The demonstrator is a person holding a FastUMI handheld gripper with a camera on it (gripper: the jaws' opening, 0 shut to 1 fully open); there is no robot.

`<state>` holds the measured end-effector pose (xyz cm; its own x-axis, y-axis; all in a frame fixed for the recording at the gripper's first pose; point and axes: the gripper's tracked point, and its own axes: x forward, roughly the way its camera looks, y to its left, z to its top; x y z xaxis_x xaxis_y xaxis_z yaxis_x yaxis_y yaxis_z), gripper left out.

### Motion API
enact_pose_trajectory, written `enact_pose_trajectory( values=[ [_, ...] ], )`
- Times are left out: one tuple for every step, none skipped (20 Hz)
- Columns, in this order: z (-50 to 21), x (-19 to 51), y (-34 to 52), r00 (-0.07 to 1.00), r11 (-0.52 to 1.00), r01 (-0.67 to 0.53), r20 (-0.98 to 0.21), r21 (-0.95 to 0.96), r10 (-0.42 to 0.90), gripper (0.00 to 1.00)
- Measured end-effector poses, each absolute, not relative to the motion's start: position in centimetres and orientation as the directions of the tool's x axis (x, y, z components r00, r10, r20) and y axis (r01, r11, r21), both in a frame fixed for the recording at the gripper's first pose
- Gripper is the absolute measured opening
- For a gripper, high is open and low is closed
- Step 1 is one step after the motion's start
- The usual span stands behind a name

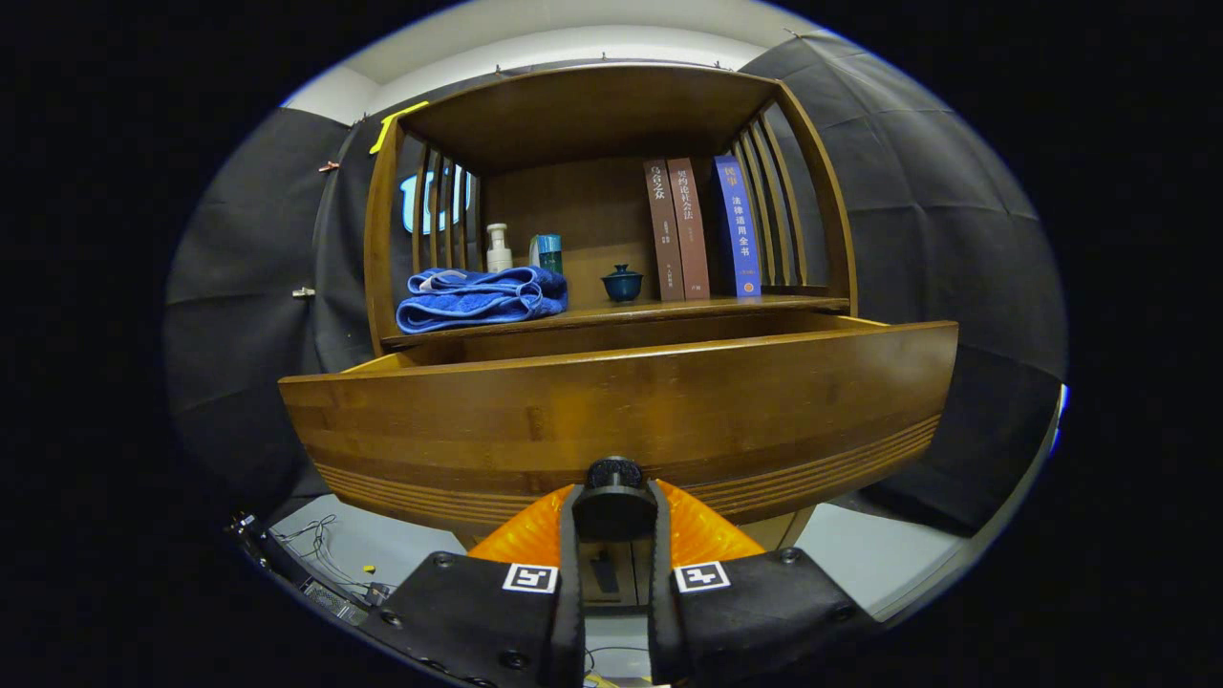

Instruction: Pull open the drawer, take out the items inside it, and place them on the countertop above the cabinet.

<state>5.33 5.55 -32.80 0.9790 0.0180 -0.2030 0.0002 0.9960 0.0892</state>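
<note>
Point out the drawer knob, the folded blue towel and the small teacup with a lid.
drawer knob point(612, 475): gripper view, its round top, between the tongs.
folded blue towel point(482, 296): gripper view, middle of the folds.
lidded teacup point(622, 284): gripper view, its bowl.

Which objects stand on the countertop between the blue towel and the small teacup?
Behind the blue towel, a white pump bottle and a teal can stand; toward the lidded teacup the countertop is bare.

Gripper point(613, 511) clamped on knob point(613, 475) of drawer point(621, 420), drawer pulled out. Blue towel point(481, 296) on countertop point(669, 309) at 11 o'clock of knob; teacup point(622, 283) at 12.
</note>
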Motion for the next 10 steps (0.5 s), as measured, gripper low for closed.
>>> enact_pose_trajectory(
  values=[
    [-32.9, 5.3, 5.5, 0.979, 0.997, 0.001, -0.201, 0.081, 0.016, 0.30],
    [-32.8, 5.4, 5.5, 0.980, 0.997, 0.000, -0.199, 0.075, 0.015, 0.30],
    [-32.9, 5.3, 5.5, 0.979, 0.997, 0.000, -0.203, 0.075, 0.015, 0.30],
    [-32.8, 5.3, 5.5, 0.979, 0.997, 0.000, -0.203, 0.079, 0.016, 0.30],
    [-32.8, 5.2, 5.6, 0.978, 0.997, -0.008, -0.208, 0.077, 0.024, 0.30],
    [-32.8, 5.3, 5.7, 0.977, 0.997, -0.024, -0.212, 0.075, 0.039, 0.30],
    [-32.7, 5.1, 5.9, 0.973, 0.995, -0.047, -0.222, 0.087, 0.065, 0.43],
    [-32.6, 5.0, 5.7, 0.970, 0.994, -0.054, -0.230, 0.098, 0.075, 0.55],
    [-32.3, 4.5, 5.1, 0.969, 0.994, -0.050, -0.238, 0.092, 0.071, 0.67],
    [-32.0, 3.8, 4.7, 0.967, 0.994, -0.058, -0.243, 0.091, 0.079, 0.80]
  ],
)
